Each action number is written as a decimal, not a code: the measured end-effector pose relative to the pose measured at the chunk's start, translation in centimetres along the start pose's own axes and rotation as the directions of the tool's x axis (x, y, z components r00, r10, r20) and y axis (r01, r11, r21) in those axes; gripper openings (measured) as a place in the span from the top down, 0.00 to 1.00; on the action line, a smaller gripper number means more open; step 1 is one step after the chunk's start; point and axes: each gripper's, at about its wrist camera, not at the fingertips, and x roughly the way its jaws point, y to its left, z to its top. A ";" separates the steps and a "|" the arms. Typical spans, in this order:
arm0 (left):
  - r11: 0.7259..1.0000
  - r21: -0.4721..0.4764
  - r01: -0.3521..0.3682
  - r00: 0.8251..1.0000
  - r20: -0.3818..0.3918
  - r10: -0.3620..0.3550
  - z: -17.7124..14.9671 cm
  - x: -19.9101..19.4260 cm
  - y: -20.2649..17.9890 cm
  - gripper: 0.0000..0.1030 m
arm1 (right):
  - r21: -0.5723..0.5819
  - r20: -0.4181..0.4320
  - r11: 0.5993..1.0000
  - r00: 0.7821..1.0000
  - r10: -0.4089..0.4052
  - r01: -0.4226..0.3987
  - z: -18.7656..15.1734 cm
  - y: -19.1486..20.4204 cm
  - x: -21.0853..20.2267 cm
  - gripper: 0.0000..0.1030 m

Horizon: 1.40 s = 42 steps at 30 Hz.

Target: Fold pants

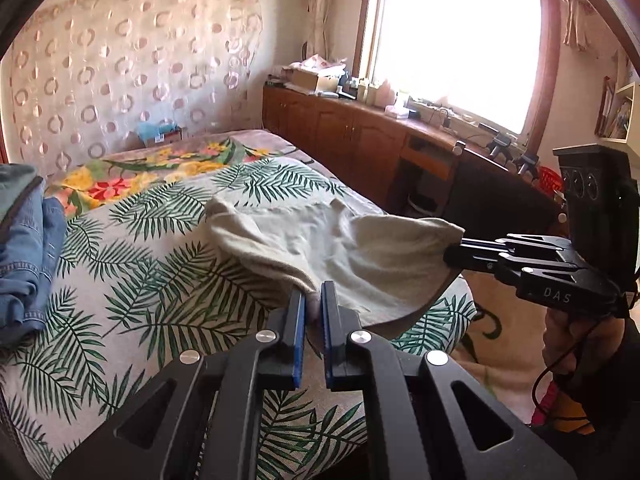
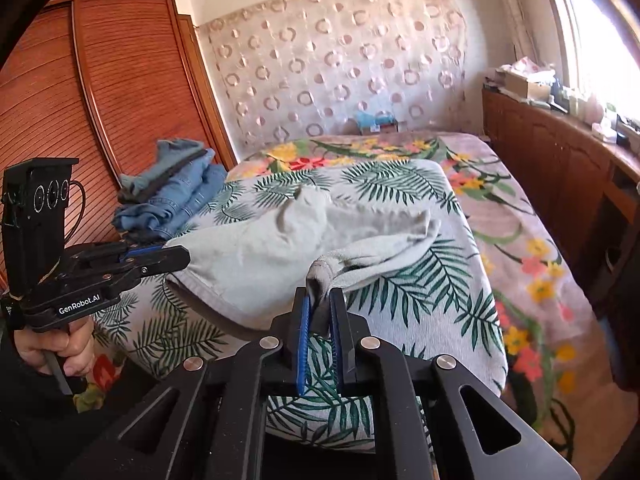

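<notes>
Both grippers, left (image 1: 314, 304) and right (image 2: 320, 304), pinch the pants (image 1: 320, 240) at the bed's (image 1: 140, 280) near edge. Mid-fold, likely; next carry both corners evenly toward the far edge.

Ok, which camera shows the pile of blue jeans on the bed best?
The right wrist view: the blue jeans sit whole and unobstructed, stacked at the bed's far left by the wooden wardrobe. The left wrist view shows only part of the jeans, cut off by its left edge.

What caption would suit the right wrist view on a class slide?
Both grippers, right and left, pinch pale pants above the leaf-print bed.
</notes>
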 end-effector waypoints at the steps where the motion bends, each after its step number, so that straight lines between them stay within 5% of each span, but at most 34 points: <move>1: 1.000 0.001 0.000 1.000 0.002 0.000 0.0 -0.1 0.0 0.92 | -0.002 0.004 1.000 1.000 0.002 -0.002 0.1 0.0 -0.1 0.91; 13: 1.000 0.016 0.006 0.998 0.058 -0.007 0.8 -1.8 -0.4 0.93 | -0.028 0.052 0.999 0.998 0.031 -0.029 0.6 0.1 -0.7 0.93; 26: 0.999 -0.039 -0.011 0.999 -0.036 0.010 -0.5 3.0 2.3 0.93 | -0.001 -0.028 1.000 1.000 0.009 -0.009 0.0 -1.6 4.9 0.93; 42: 0.999 -0.005 -0.050 0.999 -0.019 0.050 3.9 5.1 3.5 0.93 | -0.041 0.024 0.998 0.999 -0.036 0.037 3.1 -2.1 6.9 0.93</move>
